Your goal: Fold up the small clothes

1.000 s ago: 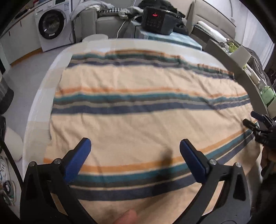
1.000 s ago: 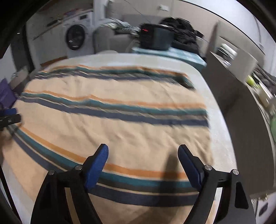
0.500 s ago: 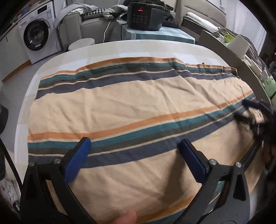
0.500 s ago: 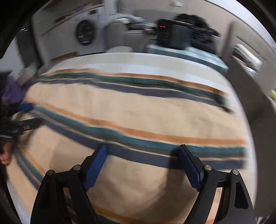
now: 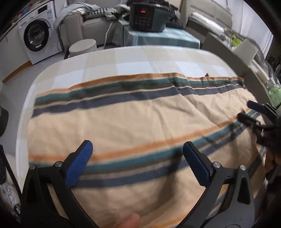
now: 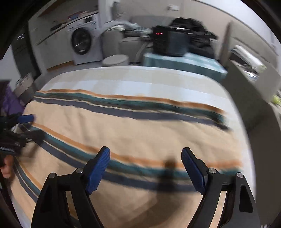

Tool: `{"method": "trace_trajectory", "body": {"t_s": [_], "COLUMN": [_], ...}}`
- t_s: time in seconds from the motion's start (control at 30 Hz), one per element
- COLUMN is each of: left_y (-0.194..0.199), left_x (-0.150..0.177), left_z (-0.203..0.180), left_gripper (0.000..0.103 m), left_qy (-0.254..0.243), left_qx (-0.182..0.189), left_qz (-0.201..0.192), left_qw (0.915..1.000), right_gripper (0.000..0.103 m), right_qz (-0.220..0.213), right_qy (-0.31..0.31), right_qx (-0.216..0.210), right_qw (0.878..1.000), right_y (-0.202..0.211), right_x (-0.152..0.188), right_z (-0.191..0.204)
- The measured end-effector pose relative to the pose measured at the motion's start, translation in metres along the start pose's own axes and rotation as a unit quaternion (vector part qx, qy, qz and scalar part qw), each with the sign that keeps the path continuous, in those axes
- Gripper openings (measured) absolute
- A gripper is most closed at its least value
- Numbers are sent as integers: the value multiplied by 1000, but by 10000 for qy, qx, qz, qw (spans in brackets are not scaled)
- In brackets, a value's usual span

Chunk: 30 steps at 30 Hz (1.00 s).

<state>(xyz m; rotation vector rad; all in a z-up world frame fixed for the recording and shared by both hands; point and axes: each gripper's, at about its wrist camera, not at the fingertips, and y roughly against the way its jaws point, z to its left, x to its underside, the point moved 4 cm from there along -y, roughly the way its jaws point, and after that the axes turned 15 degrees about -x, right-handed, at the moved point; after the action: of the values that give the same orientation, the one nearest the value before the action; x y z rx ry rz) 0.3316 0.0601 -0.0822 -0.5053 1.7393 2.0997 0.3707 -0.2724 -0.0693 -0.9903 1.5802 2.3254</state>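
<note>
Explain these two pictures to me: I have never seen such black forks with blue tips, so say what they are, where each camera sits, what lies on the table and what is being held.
There is no robot here. A person carries a two-fingered tool in each hand, and a wide-angle camera on each tool looks forward along its fingers. One picture comes from the left hand-held gripper, the other from the right hand-held gripper. Each view also catches the other tool at its edge. The black forks are the fingers; the blue tips are their grip pads. On the pale checked table lies a wide beige cloth with orange, teal and navy stripes, spread flat with some wrinkles. Both grippers stand wide open above it, with nothing between the pads, so nothing is held. Behind are a white washing machine and a black appliance with red digits.
</note>
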Motion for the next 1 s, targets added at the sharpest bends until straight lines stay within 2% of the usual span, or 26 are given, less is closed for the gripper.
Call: {"method": "trace_trajectory", "body": {"t_s": [0.07, 0.13, 0.2, 0.27, 0.33, 0.5, 0.67, 0.77, 0.83, 0.9, 0.97, 1.0], "left_y": [-14, -21, -21, -21, -23, -20, -10, -21, -35, -45, -48, -48], "left_x": [-10, -15, -15, -13, -9, -9, -40, -61, -70, -69, -65, -61], "left_z": [-6, -4, 3, 16, 32, 60, 40, 15, 7, 9, 17, 26], "left_gripper": [102, 102, 102, 102, 102, 102, 102, 102, 102, 102, 102, 102], "left_qy": [-47, -79, -66, 8, 156, 445, 284, 154, 52, 76, 197, 269], "left_qx": [-134, -208, -171, -235, -255, -314, -275, -71, -169, -360, -290, -298], "left_qz": [153, 135, 151, 154, 152, 74, -215, -134, -27, 86, 98, 104], "left_qw": [9998, 9997, 9997, 9996, 9994, 9985, 9990, 9998, 9998, 9993, 9993, 9991], "right_gripper": [86, 85, 86, 86, 86, 86, 86, 86, 86, 86, 86, 86], "right_qz": [142, 276, 296, 232, 163, 34, -155, -133, 5, 102, 103, 98], "right_qy": [-9, 75, 295, 235, 203, -298, -303, -154, -145, -70, 35, 80], "right_qx": [-167, -224, 92, 86, 580, 1014, 530, 203, -5, 133, 232, 411], "right_qw": [9998, 9993, 9991, 9994, 9980, 9944, 9980, 9996, 9999, 9998, 9997, 9991], "right_y": [-18, -32, -30, -22, -12, 11, 4, -23, -45, -54, -49, -45], "right_x": [-7, -9, -10, -7, -3, 2, -21, -39, -45, -46, -45, -44], "right_z": [9, 14, 8, -4, -26, -76, -51, -25, -15, -14, -20, -28]}}
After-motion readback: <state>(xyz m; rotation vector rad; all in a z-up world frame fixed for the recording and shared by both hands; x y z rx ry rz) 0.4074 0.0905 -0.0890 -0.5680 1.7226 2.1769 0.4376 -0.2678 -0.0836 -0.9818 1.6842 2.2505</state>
